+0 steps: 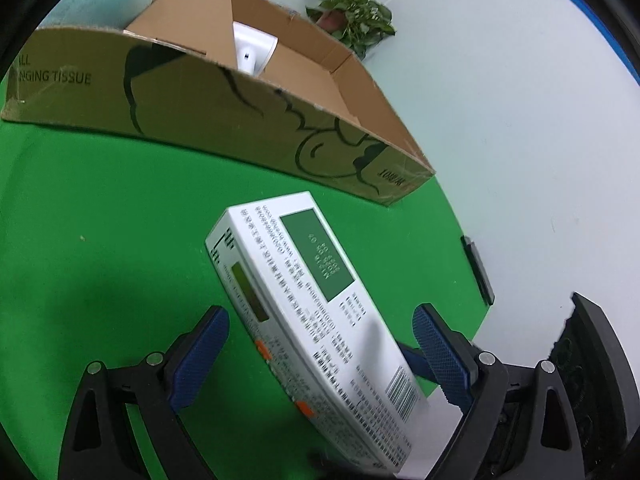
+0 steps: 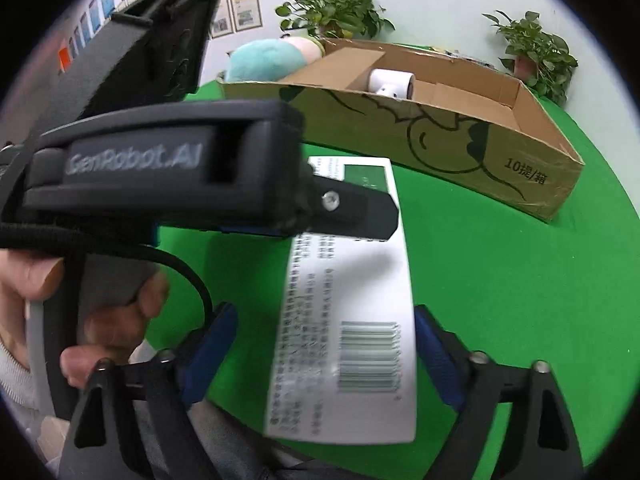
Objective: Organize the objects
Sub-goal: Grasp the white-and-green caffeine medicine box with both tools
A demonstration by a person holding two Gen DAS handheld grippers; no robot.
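A long white carton [image 1: 316, 312] with a green label, printed text and a barcode lies on the green table, its near end over the edge. My left gripper [image 1: 320, 352] is open, its blue pads [image 1: 200, 360] either side of the carton, not touching. In the right wrist view the same carton [image 2: 348, 320] lies between the open fingers of my right gripper [image 2: 324, 356]. The left gripper body [image 2: 160, 168] crosses above the carton's far half.
An open cardboard box [image 1: 248, 120] stands behind the carton, with a white roll-shaped object [image 1: 252, 50] inside; it also shows in the right wrist view [image 2: 440, 140]. Potted plants [image 2: 336, 12] and a teal plush [image 2: 264, 60] stand behind it. A dark flat object [image 1: 478, 268] lies off the table's right edge.
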